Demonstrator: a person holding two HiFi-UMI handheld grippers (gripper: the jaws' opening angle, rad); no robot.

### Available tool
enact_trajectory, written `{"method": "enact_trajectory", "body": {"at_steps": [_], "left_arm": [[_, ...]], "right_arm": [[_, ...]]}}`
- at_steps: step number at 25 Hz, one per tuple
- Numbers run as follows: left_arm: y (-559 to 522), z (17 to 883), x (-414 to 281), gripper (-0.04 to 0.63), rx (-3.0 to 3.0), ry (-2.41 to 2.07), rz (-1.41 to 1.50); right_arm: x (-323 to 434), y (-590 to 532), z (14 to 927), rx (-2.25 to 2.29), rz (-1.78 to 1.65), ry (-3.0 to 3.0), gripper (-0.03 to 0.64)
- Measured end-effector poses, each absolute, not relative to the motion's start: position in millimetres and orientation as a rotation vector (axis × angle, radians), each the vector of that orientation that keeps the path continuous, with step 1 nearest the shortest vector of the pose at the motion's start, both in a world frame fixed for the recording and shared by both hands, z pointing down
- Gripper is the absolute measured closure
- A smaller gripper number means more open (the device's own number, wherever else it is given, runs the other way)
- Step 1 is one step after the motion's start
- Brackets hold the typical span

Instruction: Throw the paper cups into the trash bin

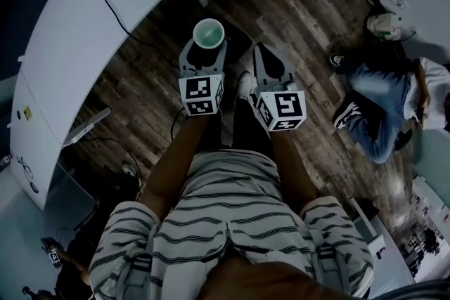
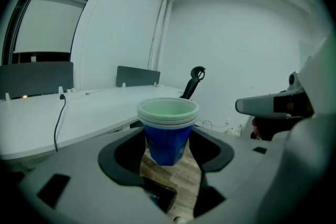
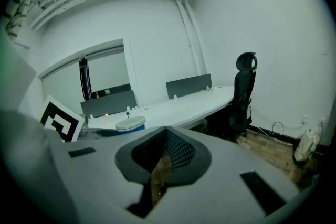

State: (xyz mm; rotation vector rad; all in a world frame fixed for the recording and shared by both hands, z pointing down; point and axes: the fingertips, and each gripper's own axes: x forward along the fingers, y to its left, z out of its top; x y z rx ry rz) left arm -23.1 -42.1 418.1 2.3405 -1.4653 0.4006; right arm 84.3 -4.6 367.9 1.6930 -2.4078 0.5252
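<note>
A stack of blue paper cups (image 1: 209,32) with pale rims hangs upright over the wooden floor, in front of the person's legs. My left gripper (image 1: 208,47) is shut on it. In the left gripper view the cups (image 2: 168,134) sit between the dark pads, which press on the blue wall from both sides. My right gripper (image 1: 261,51) is held just to the right of the cups, shut, with nothing in it. In the right gripper view its pads meet in a point (image 3: 166,136), and the cups' rim (image 3: 129,124) shows at the left.
A long curved white desk (image 1: 105,24) with a black cable (image 1: 105,7) runs along the left. A black office chair (image 3: 244,92) stands by the desk's end. A seated person in jeans (image 1: 383,105) is at the right, with a bag (image 1: 385,24) on the floor nearby.
</note>
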Motion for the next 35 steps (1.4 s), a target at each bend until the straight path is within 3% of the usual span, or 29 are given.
{"method": "enact_trajectory", "body": {"at_steps": [35], "left_arm": [[-30.2,695.5,-9.5,0.316,2.096,-1.248,0.741]], "right_arm": [[95.3,-8.2,569.8,1.618,0.841,-2.207,0.607]]}}
